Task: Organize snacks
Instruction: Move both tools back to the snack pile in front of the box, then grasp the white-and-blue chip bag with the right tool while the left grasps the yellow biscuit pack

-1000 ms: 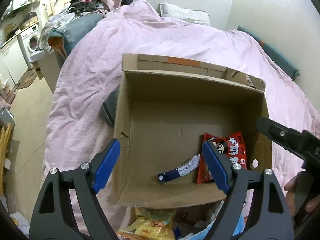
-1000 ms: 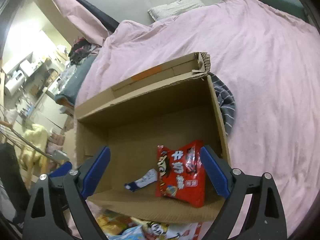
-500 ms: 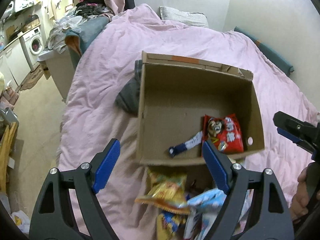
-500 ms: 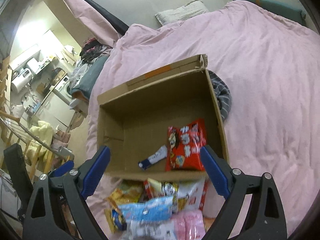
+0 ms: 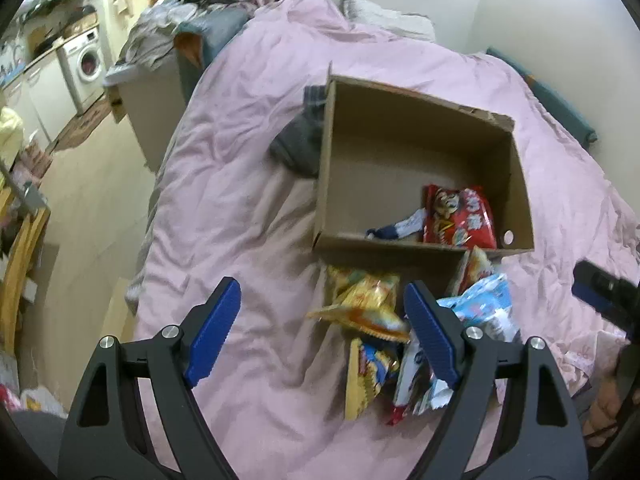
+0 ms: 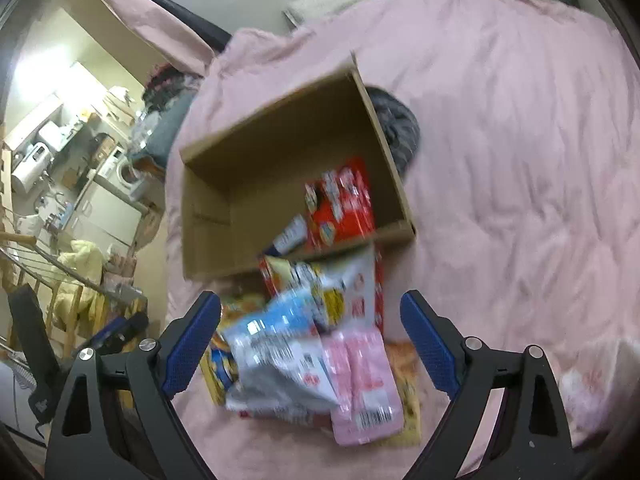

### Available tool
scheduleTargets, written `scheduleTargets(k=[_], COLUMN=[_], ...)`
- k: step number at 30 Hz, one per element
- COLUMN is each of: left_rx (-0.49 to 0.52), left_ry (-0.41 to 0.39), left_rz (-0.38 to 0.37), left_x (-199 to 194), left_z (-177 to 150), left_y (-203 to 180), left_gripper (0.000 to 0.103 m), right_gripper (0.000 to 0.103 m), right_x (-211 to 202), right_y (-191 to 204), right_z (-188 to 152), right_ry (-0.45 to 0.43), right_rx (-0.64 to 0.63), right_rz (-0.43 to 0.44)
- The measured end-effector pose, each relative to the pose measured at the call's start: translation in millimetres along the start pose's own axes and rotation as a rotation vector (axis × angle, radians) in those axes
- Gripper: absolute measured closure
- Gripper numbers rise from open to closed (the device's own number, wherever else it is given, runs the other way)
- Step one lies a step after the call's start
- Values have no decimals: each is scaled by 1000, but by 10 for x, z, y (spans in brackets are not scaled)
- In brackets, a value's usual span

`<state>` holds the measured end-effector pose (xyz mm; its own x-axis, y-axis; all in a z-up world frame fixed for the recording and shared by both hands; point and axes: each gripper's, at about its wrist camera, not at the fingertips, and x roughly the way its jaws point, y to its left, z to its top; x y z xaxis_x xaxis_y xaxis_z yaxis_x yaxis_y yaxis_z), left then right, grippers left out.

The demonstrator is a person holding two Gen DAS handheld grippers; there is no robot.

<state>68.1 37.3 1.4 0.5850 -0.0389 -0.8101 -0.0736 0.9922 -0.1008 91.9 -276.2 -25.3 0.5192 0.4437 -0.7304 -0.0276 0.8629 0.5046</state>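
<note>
A: Where's the snack pile (image 6: pixel 304 344)?
B: On the pink duvet (image 5: pixel 240 184), just before the cardboard box (image 5: pixel 404 136), between the right gripper (image 6: pixel 310 346) jaws, untouched.
A: Jaws?
B: Both spread apart, empty; left gripper (image 5: pixel 320 332) beside the pile

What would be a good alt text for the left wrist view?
An open cardboard box on a pink bedcover holds a red snack bag; more snack packets lie heaped just outside it. The left gripper hovers with empty, open jaws.
</note>
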Motion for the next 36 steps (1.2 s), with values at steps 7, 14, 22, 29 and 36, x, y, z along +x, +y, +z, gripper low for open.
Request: scheduleTargets(k=[7,14,22,29,36], left_rx=[-33,-38,-35,-47,-51], left_ry=[53,94,130,155,193], left_rz=[12,17,23,23,19], left_x=[67,141,202,283,395], left_z=[-106,-155,-218,-214,-240], left_y=[55,102,141,124,109], left_gripper=[21,21,21,21,21], right_gripper=[10,7,7,20,42], right_x=[326,757,1080,1120,989], right_y=[80,426,618,636,666], right_z=[-249,-348,-390,-390,-377], right_ry=[168,261,317,338,310], right_rx=[-30,-168,-248,-265,-291], right_rz=[2,-96,-190,-196,-158])
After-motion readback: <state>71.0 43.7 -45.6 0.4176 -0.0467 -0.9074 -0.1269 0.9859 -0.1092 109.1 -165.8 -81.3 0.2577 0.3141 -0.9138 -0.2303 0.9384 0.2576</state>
